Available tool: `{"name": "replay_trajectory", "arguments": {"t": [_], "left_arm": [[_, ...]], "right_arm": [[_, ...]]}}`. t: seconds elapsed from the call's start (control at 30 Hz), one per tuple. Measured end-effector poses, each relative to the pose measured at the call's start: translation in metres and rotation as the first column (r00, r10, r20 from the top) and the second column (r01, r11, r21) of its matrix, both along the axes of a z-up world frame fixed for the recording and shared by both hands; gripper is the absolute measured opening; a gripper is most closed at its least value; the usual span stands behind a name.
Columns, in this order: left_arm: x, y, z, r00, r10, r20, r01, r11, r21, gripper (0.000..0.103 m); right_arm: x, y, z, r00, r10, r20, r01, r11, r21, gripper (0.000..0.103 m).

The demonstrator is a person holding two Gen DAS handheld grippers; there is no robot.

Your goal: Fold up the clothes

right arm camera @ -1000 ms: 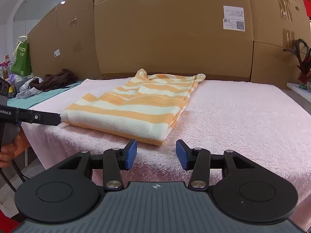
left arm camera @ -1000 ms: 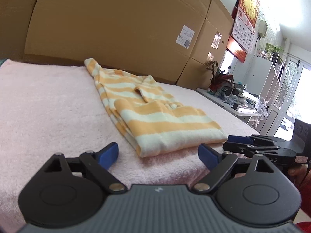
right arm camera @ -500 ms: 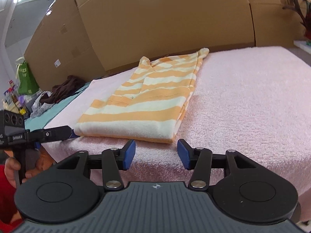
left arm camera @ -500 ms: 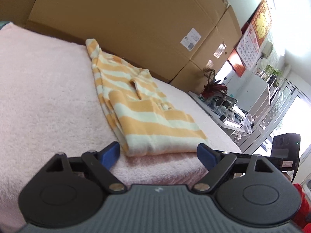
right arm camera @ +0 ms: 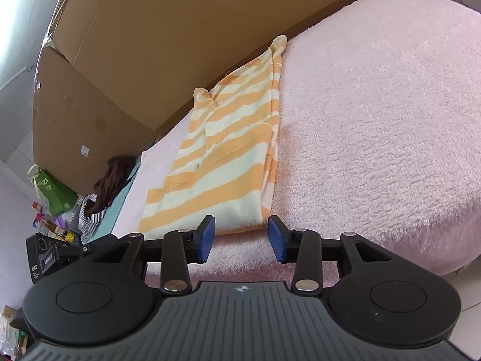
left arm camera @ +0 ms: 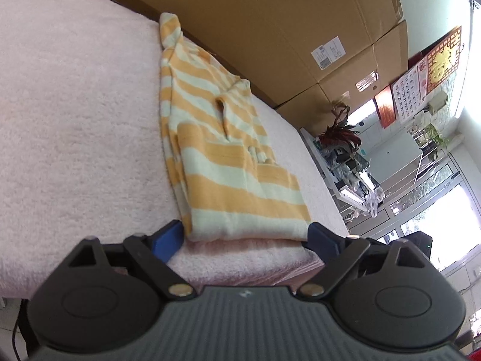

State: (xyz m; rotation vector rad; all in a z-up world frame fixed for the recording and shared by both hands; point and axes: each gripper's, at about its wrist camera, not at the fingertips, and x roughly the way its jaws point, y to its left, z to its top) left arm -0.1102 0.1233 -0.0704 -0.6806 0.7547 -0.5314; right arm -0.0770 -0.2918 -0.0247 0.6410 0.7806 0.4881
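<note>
One striped garment (left arm camera: 222, 162), orange and pale cream, folded into a long strip on pink towel surface (left arm camera: 75, 114); near hem just short of the towel's front edge. Left gripper (left arm camera: 245, 239): released, blue pads spread wide, one at each near corner of the hem, contact not discernible. Right gripper (right arm camera: 240, 236): released, narrower gap, pads level with the hem's right corner, gripping nothing. Cardboard boxes (right arm camera: 156, 45) standing behind. Dark clothes pile (right arm camera: 112, 177) at far left.
</note>
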Motion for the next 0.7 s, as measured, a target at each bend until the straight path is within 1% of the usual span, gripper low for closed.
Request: {"name": "replay_trajectory", "arguments": {"t": [0.03, 0.07, 0.1, 0.13, 0.17, 0.2, 0.23, 0.27, 0.3, 0.33, 0.37, 0.4, 0.47, 0.53, 0.57, 0.6, 0.63, 0.7], "left_arm": [[0.002, -0.002, 0.0, 1.0, 0.007, 0.002, -0.007, 1.0, 0.001, 0.088], [0.002, -0.001, -0.001, 1.0, 0.022, 0.003, -0.022, 1.0, 0.002, 0.085], [0.002, 0.0, -0.002, 0.999, 0.041, 0.004, -0.041, 0.999, 0.002, 0.075], [0.001, 0.003, -0.005, 0.998, 0.058, 0.006, -0.058, 0.998, 0.002, 0.062], [0.001, 0.003, -0.006, 0.998, 0.064, 0.009, -0.064, 0.998, 0.002, 0.055], [0.001, 0.003, -0.006, 0.998, 0.065, 0.011, -0.065, 0.998, 0.002, 0.048], [0.001, 0.003, -0.006, 0.998, 0.066, 0.014, -0.066, 0.998, 0.002, 0.047], [0.001, 0.003, -0.007, 0.998, 0.067, 0.017, -0.067, 0.998, 0.001, 0.05], [0.001, 0.003, -0.007, 0.997, 0.068, 0.02, -0.068, 0.998, 0.001, 0.057], [0.001, 0.003, -0.008, 0.997, 0.07, 0.023, -0.07, 0.998, 0.001, 0.062], [0.002, 0.003, -0.008, 0.997, 0.071, 0.025, -0.071, 0.998, 0.001, 0.069], [0.002, 0.003, -0.008, 0.997, 0.072, 0.028, -0.072, 0.997, 0.001, 0.071], [0.002, 0.003, -0.009, 0.997, 0.074, 0.034, -0.074, 0.997, 0.0, 0.067], [0.002, 0.003, -0.01, 0.996, 0.076, 0.039, -0.076, 0.997, 0.0, 0.049], [0.002, 0.004, -0.012, 0.996, 0.084, 0.039, -0.084, 0.996, -0.002, 0.044], [0.002, 0.007, -0.015, 0.995, 0.098, 0.034, -0.097, 0.995, -0.008, 0.032], [0.001, 0.01, -0.017, 0.994, 0.105, 0.034, -0.104, 0.994, -0.017, 0.025], [-0.001, 0.015, -0.021, 0.993, 0.114, 0.039, -0.112, 0.993, -0.04, 0.018]], "right_arm": [[0.001, 0.0, -0.002, 1.0, -0.015, 0.0, 0.015, 1.0, 0.019, 0.041], [0.003, -0.001, -0.004, 1.0, -0.03, -0.004, 0.03, 0.999, 0.037, 0.039], [0.004, -0.002, -0.005, 0.999, -0.044, -0.011, 0.044, 0.998, 0.05, 0.034], [0.004, -0.003, -0.007, 0.998, -0.056, -0.017, 0.056, 0.997, 0.054, 0.029], [0.004, -0.004, -0.008, 0.998, -0.06, -0.019, 0.061, 0.997, 0.055, 0.023], [0.003, -0.006, -0.01, 0.998, -0.061, -0.017, 0.062, 0.996, 0.063, 0.021], [0.002, -0.008, -0.012, 0.998, -0.064, -0.017, 0.065, 0.995, 0.078, 0.02], [0.001, -0.008, -0.013, 0.998, -0.065, -0.019, 0.067, 0.994, 0.089, 0.02], [0.0, -0.008, -0.013, 0.998, -0.067, -0.022, 0.069, 0.993, 0.099, 0.021], [-0.001, -0.008, -0.014, 0.997, -0.068, -0.024, 0.07, 0.992, 0.109, 0.022], [-0.001, -0.007, -0.014, 0.998, -0.067, -0.016, 0.068, 0.992, 0.104, 0.022], [0.0, -0.005, -0.013, 0.998, -0.065, -0.007, 0.065, 0.993, 0.094, 0.022], [0.001, -0.002, -0.012, 0.998, -0.06, 0.012, 0.059, 0.995, 0.075, 0.022], [0.003, -0.003, -0.013, 0.998, -0.069, 0.006, 0.068, 0.994, 0.09, 0.021], [0.003, -0.004, -0.013, 0.998, -0.07, 0.005, 0.07, 0.993, 0.093, 0.021], [0.003, -0.004, -0.013, 0.997, -0.07, 0.008, 0.069, 0.994, 0.086, 0.018], [0.002, -0.003, -0.012, 0.997, -0.07, 0.016, 0.069, 0.995, 0.073, 0.016], [-0.001, -0.002, -0.012, 0.997, -0.074, 0.029, 0.072, 0.995, 0.067, 0.015]]}}
